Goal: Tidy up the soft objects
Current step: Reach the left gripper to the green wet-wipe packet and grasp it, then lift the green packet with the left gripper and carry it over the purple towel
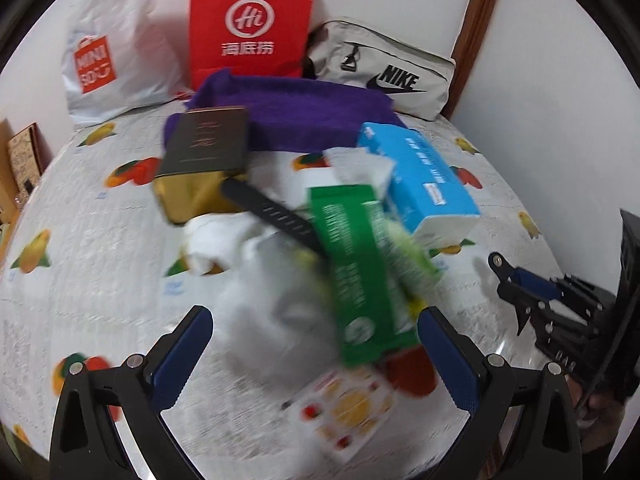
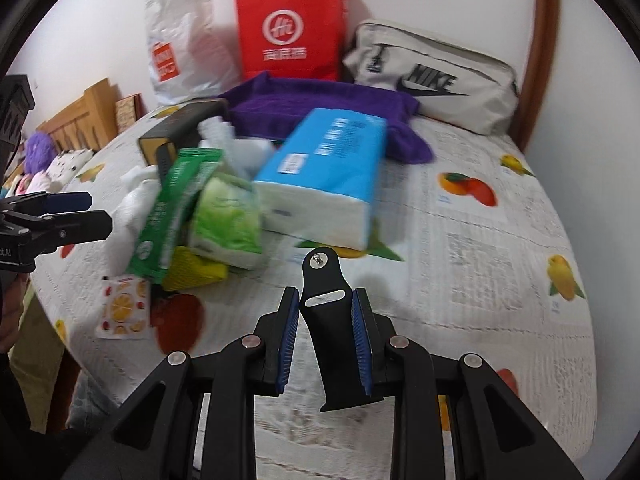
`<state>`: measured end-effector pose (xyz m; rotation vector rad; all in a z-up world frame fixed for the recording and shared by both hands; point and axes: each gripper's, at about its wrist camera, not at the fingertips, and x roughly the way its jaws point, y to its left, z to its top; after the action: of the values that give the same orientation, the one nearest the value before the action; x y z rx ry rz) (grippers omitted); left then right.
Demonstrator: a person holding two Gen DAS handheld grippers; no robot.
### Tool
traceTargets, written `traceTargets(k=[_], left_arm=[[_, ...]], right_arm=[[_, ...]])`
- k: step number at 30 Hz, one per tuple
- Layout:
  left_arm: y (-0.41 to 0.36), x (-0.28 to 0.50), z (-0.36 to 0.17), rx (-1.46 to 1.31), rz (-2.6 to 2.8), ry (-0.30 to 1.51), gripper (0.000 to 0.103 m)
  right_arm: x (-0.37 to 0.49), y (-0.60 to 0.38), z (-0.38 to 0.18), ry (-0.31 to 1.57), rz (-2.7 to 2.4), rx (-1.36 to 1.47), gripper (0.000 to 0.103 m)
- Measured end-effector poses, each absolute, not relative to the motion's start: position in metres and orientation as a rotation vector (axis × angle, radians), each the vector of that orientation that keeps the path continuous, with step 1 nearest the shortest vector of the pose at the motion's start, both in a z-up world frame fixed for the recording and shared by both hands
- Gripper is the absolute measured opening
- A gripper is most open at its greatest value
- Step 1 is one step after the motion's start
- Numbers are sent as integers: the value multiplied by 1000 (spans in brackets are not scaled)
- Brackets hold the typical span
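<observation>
A pile lies on the fruit-print tablecloth [image 2: 480,240]: a blue tissue pack [image 2: 324,172], a light green tissue pack [image 2: 226,216], a dark green packet [image 1: 356,272], white cloths [image 1: 256,272], a purple towel [image 1: 296,116], a black-and-gold box [image 1: 204,160] and a small fruit-print sachet [image 2: 124,308]. My left gripper [image 1: 316,356] is open, just in front of the pile, with the dark green packet between its fingers' span. My right gripper [image 2: 326,340] is shut on a black watch strap piece [image 2: 328,320] above the table. Another black strap [image 1: 272,212] lies across the pile.
A white Miniso bag [image 2: 184,44], a red paper bag [image 2: 288,28] and a grey Nike pouch [image 2: 432,76] stand along the wall at the back. A wooden bed frame with plush toys [image 2: 60,148] is at the left. The right gripper shows in the left wrist view [image 1: 552,300].
</observation>
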<state>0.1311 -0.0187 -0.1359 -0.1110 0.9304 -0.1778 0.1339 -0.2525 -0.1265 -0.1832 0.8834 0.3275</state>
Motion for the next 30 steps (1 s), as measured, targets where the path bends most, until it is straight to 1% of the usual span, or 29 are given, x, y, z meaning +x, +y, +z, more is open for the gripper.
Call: traceTargets(k=[6,8,11,13,14,15,16,18,22,24,30], left_arm=[[-48,155,-148,-72,-141,963,103],[-53,162,-153,-50,-124,973,101],[-56,168,-158,-8,-59,978,91],[-54,171,-161,-9,-43,983,87],[-52,172,-162,-14,-39,989,83],[-51,173,-162,-20,-37,993,76],[-52,175,-163,-21,-40,997,72],[-55,176,-163,-11,-48,1000,58],[-57,173,-159,16,-53,1004,41],[-50,171,-154,-21,-66,1006,38],[-28,162,-137,-108,-96,997,37]], right_arm=[[141,-278,-138,905,287,-140,27],[142,-284,-141,910,281,-131,27],[145,-291,-145,918,277,-117,27],[147,-295,-146,919,276,-104,27],[149,-296,-146,920,277,-97,27],[150,-297,-146,921,278,-93,27],[151,-298,-147,922,279,-88,27],[152,-298,-148,926,283,-83,27],[154,-294,-149,936,295,-78,27],[154,-291,-149,938,304,-76,27],[155,-275,-148,949,331,-91,27]])
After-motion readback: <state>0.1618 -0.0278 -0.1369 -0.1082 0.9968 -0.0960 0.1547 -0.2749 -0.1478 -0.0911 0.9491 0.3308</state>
